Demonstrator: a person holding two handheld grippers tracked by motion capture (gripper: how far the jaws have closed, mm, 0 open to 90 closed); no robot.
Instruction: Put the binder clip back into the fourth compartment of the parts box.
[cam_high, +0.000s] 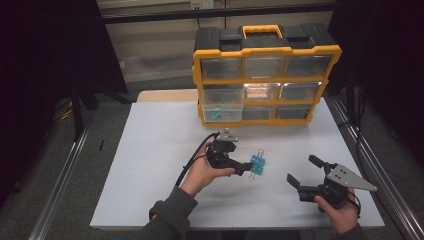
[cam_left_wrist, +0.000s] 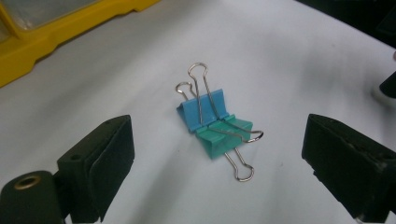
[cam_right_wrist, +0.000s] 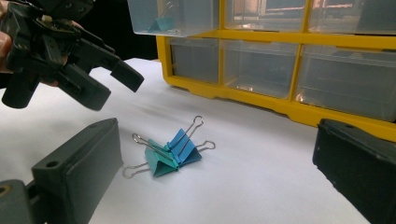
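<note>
Two binder clips lie touching on the white surface (cam_high: 150, 150), a blue clip (cam_high: 258, 161) and a green clip (cam_high: 256, 169), their wire handles splayed out flat. From above they sit a little right of the middle of the sheet, with the blue one on the far side toward 12 o'clock and the green one just nearer the person.

The left tongs (cam_high: 244, 168) hang just beside the clips, at their 9 o'clock, tilted down toward them. The jaws are spread wide and have hold of nothing; in the left gripper view the pair of clips lies on the sheet between and beyond the two black jaws, clear of both.

The right tongs (cam_high: 300, 172) are well apart from the clips, out toward 4 o'clock, near the front right corner of the surface. Their jaws also stand wide open and empty, pointing back toward the clips.

At 12 o'clock stands a yellow and black drawer box (cam_high: 265, 75) with clear drawers; one drawer (cam_high: 222, 110) at its lower left juts out slightly and holds something teal.
</note>
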